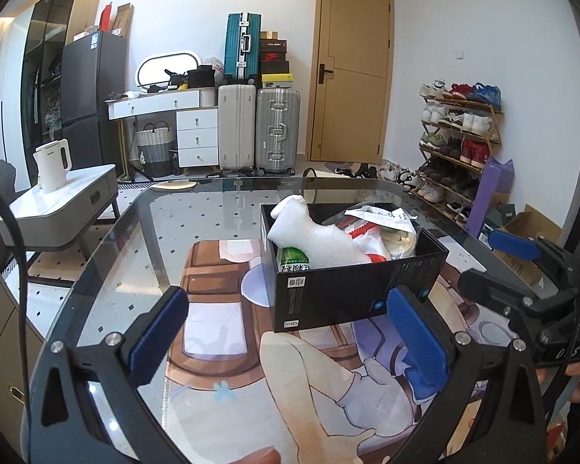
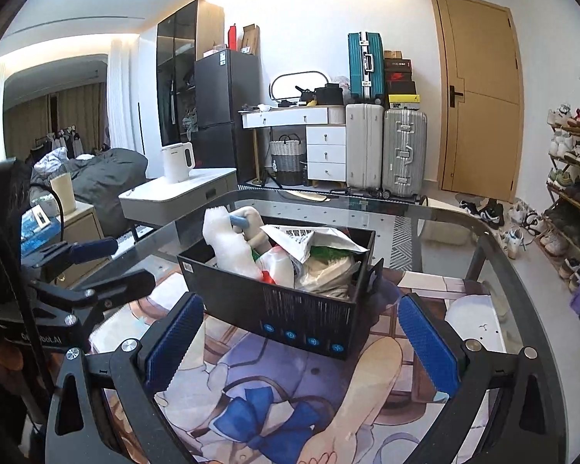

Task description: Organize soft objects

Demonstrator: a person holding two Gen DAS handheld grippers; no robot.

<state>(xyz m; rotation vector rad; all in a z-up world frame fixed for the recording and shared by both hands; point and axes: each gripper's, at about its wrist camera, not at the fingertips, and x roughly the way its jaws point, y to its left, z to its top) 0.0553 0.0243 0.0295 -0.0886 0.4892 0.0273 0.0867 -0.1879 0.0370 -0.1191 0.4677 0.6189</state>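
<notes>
While both hang empty:
left gripper [image 1: 286,332]: jaws spread, nothing held
right gripper [image 2: 301,336]: same
soft items [image 2: 290,255]: heaped in black box [image 2: 301,309] on glass table [image 1: 212,208]
handling: likely light, squashy; pinch white foam roll [image 1: 313,236] mid-body

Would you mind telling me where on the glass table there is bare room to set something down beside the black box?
Bare glass lies left of the black box, out to the table's left edge, and in front of it, between the open left claw and open right claw. The box itself is crowded with bags and a foam roll.
</notes>
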